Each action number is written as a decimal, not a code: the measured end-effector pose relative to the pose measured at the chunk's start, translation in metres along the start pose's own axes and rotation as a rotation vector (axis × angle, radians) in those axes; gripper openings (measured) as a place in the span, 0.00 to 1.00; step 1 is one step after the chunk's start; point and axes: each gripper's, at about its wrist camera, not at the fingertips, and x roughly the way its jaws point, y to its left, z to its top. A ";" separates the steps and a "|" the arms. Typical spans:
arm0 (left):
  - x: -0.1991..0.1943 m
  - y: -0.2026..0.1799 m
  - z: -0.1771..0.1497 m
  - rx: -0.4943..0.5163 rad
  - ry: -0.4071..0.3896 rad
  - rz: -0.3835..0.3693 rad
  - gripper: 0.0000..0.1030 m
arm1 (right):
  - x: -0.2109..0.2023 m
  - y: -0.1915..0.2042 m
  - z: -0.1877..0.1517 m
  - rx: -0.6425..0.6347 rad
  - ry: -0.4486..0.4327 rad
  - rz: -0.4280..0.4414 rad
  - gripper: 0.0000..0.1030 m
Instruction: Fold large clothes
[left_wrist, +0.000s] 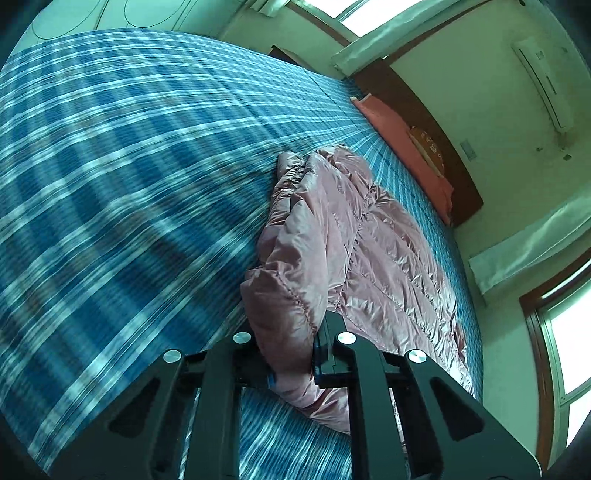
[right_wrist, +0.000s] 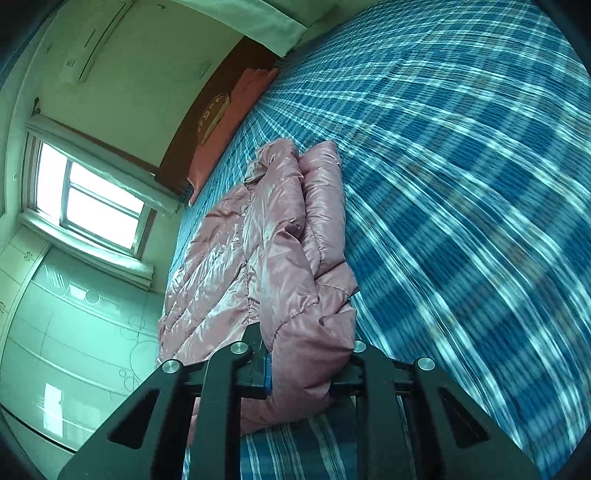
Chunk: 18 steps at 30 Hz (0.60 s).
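A shiny pink padded jacket (left_wrist: 332, 236) lies bunched on a bed with a blue plaid sheet (left_wrist: 110, 166). In the left wrist view my left gripper (left_wrist: 291, 347) is shut on a gathered edge of the jacket, and the fabric bulges out between the black fingers. In the right wrist view my right gripper (right_wrist: 306, 354) is shut on another puffy edge of the same pink jacket (right_wrist: 266, 236), which is lifted a little off the plaid sheet (right_wrist: 461, 166). The fingertips are hidden in the fabric.
A dark wooden headboard (left_wrist: 436, 122) with a salmon pillow (left_wrist: 402, 144) runs along the far bed edge. Beyond it are a wall with an air conditioner (left_wrist: 543, 85), windows (right_wrist: 92, 199) and a pale wardrobe (right_wrist: 74, 332).
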 end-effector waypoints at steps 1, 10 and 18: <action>-0.005 0.003 -0.004 0.002 0.004 0.006 0.12 | -0.004 -0.001 -0.003 -0.001 0.004 -0.001 0.18; -0.039 0.027 -0.030 0.001 0.025 0.039 0.12 | -0.037 -0.015 -0.031 -0.011 0.032 0.004 0.18; -0.060 0.040 -0.043 -0.008 0.035 0.045 0.12 | -0.052 -0.025 -0.042 -0.012 0.050 0.015 0.18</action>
